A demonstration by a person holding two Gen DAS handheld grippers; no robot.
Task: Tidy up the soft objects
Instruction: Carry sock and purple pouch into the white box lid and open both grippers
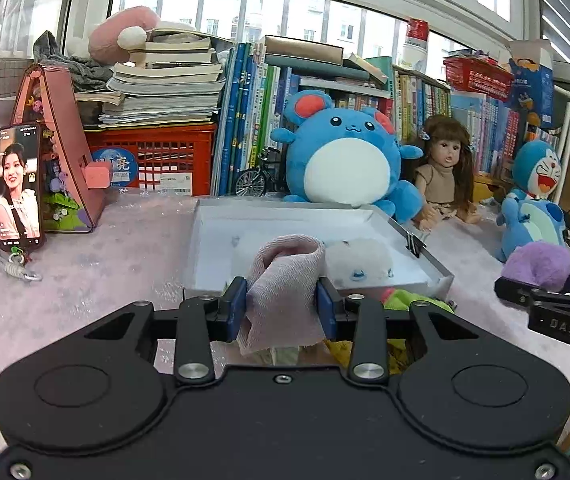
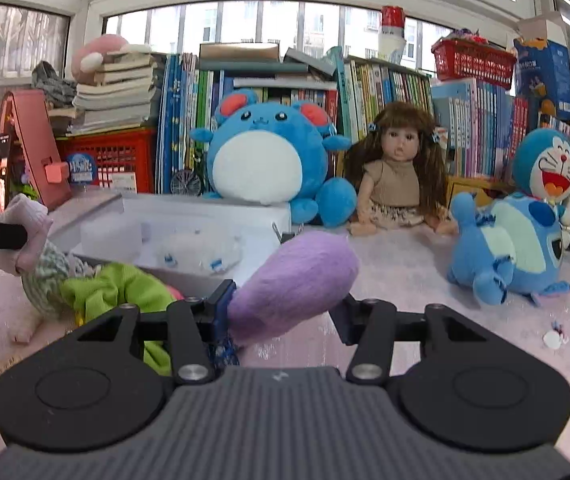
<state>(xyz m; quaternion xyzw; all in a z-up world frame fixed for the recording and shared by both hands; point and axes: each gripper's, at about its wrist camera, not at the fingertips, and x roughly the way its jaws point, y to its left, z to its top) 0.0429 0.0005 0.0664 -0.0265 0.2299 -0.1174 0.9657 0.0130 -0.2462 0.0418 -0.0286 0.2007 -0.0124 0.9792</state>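
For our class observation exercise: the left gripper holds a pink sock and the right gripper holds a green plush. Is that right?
Not quite. The right gripper holds a purple plush, not a green one, as the right wrist view shows. The left gripper does hold the pink sock.

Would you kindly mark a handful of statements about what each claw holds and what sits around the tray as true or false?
1. The left claw grips a pale pink knitted sock. True.
2. The right claw is empty. False: it holds a fuzzy purple plush piece.
3. A white fluffy toy lies inside the shallow white tray. True.
4. The brown-haired doll sits left of the round blue mouse plush. False: it sits to its right.
5. The lime green cloth lies inside the tray. False: it lies on the table in front of it.
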